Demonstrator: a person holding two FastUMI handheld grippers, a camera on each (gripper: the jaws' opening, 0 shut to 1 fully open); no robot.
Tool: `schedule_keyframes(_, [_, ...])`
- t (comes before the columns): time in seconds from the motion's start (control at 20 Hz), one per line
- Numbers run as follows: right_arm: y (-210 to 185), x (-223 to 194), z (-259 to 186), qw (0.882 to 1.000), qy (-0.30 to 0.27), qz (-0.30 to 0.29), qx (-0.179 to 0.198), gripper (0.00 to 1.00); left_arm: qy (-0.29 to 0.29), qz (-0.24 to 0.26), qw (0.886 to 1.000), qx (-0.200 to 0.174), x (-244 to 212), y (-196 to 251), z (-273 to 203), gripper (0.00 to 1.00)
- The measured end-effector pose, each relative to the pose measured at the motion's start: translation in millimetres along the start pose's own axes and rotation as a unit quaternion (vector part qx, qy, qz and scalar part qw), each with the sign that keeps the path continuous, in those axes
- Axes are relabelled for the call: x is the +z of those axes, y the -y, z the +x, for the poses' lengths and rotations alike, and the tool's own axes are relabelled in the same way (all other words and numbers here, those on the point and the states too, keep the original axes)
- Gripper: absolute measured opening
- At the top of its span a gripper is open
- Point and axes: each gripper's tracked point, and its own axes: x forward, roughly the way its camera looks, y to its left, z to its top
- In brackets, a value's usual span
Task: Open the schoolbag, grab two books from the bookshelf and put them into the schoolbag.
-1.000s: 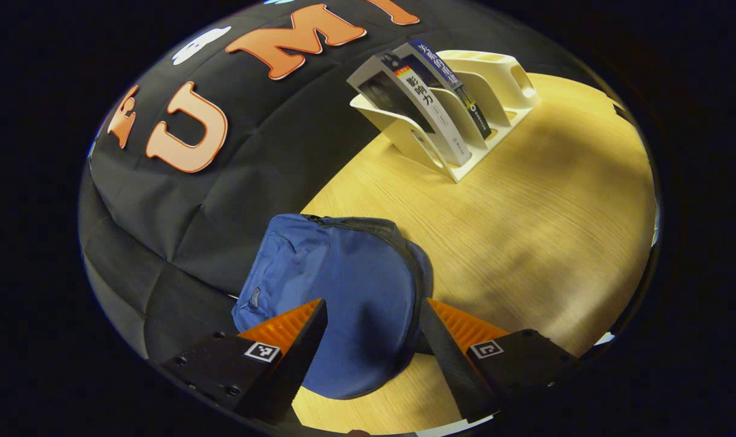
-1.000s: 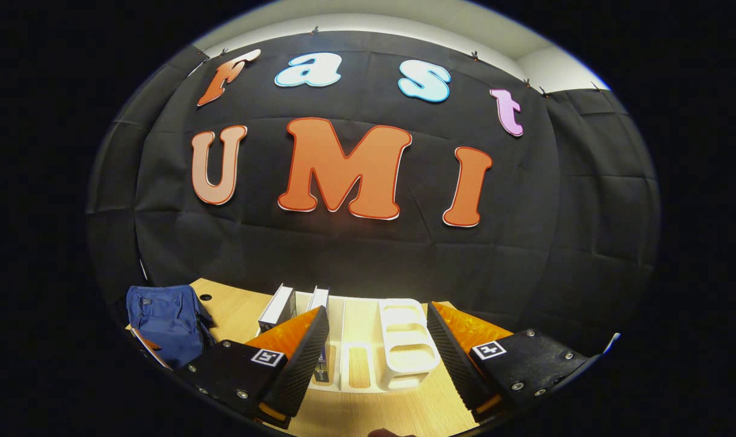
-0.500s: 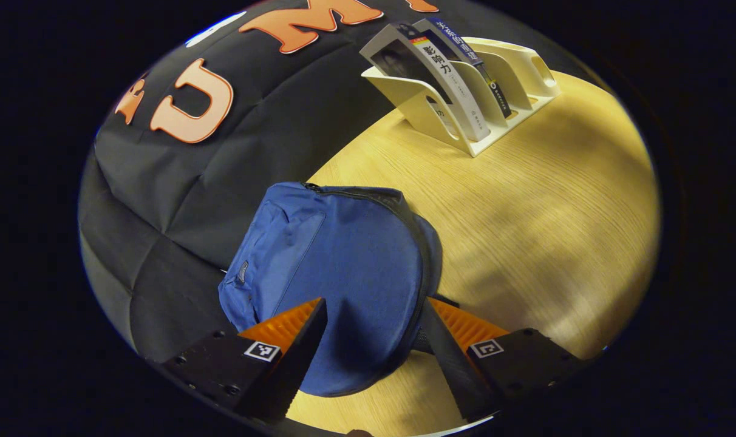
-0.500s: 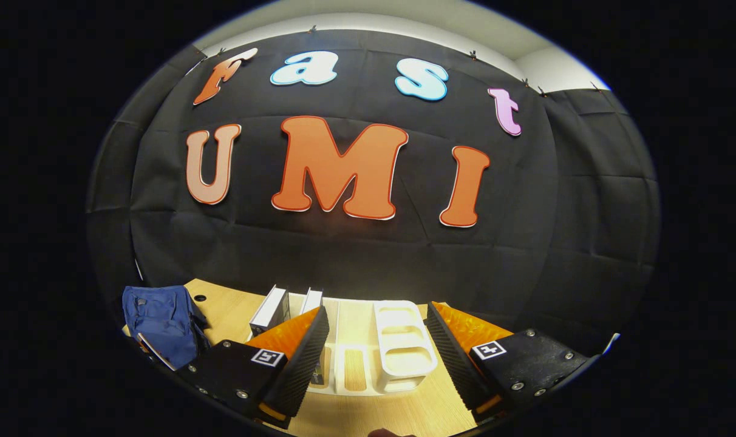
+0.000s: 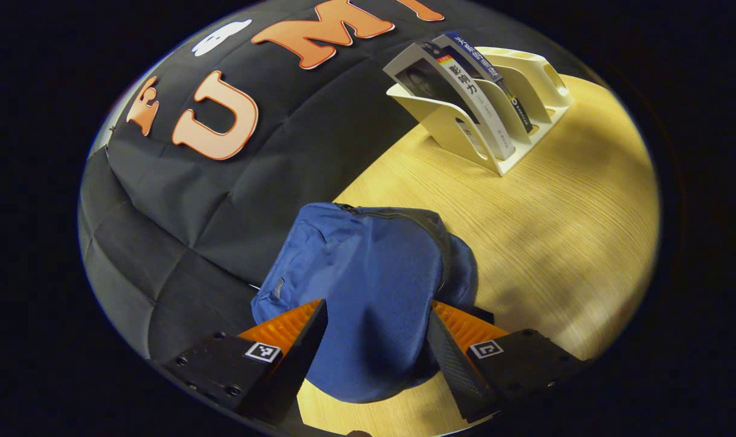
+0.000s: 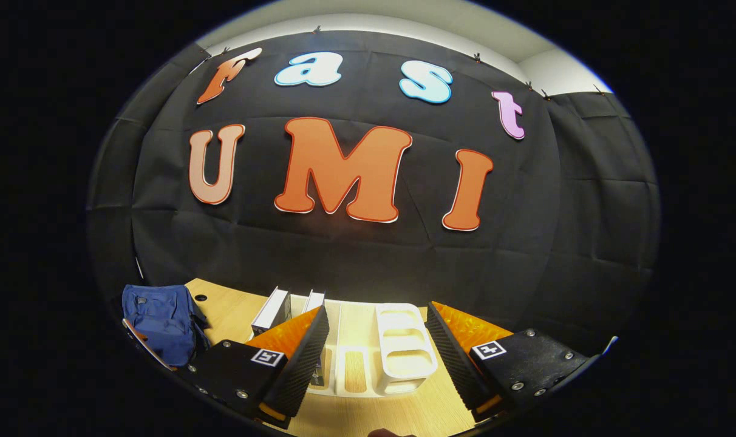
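Blue fabric of one schoolbag (image 5: 368, 285), zipper apparently closed, is seen at the table's (image 5: 544, 218) wall-side edge, between the spread left gripper (image 5: 374, 340). Soft cloth could bunch or slide if the pull is missed. Two books (image 5: 465, 91) are counted in one bookshelf (image 5: 526, 97). The right gripper (image 6: 374, 358) is spread, empty.

Quick count from where I'm standing: one blue schoolbag (image 5: 368, 285) on one wooden table (image 5: 562, 218), and one white bookshelf (image 5: 526, 91) with two books in it, a pale-covered book (image 5: 459, 91) and a dark blue book (image 5: 486, 67). Plus two grippers, the left gripper (image 5: 374, 358) and the right gripper (image 6: 374, 361), each with two fingers.
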Motion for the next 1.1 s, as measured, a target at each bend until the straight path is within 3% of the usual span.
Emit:
schedule_keyframes(0.5, [3.3,13.6,-6.0,1.000,0.018,-0.006,-0.002,0.96,0.008,-0.007,0.997,0.071,10.3,-22.3,23.4,0.95])
schedule_keyframes(0.8, [3.0,24.0,-8.2,0.999,0.030,-0.012,-0.002,0.96,0.008,-0.002,0.998,0.068,20.3,-31.1,38.1,0.94])
schedule_keyframes(0.85, [3.1,25.8,-7.3,0.999,0.033,-0.013,-0.002,0.96,0.010,-0.005,0.998,0.060,25.6,-33.0,37.5,0.78])
schedule_keyframes(0.9, [3.1,27.0,-6.4,0.999,0.035,-0.013,-0.002,0.96,0.007,-0.008,0.998,0.058,26.1,-38.2,35.9,0.80])
schedule_keyframes(0.95, [2.6,28.7,-6.1,0.999,0.036,-0.011,-0.001,0.96,0.010,-0.014,0.998,0.054,29.8,-42.7,33.2,0.63])
schedule_keyframes(1.0, [2.0,30.4,-5.6,0.999,0.038,-0.010,0.000,0.96,0.010,-0.017,0.999,0.051,34.0,-48.0,30.9,0.54])
schedule_keyframes(1.1, [-1.5,34.5,-4.1,0.999,0.043,-0.011,0.003,0.96,0.007,-0.019,0.999,0.037,40.6,-55.3,31.6,0.48])
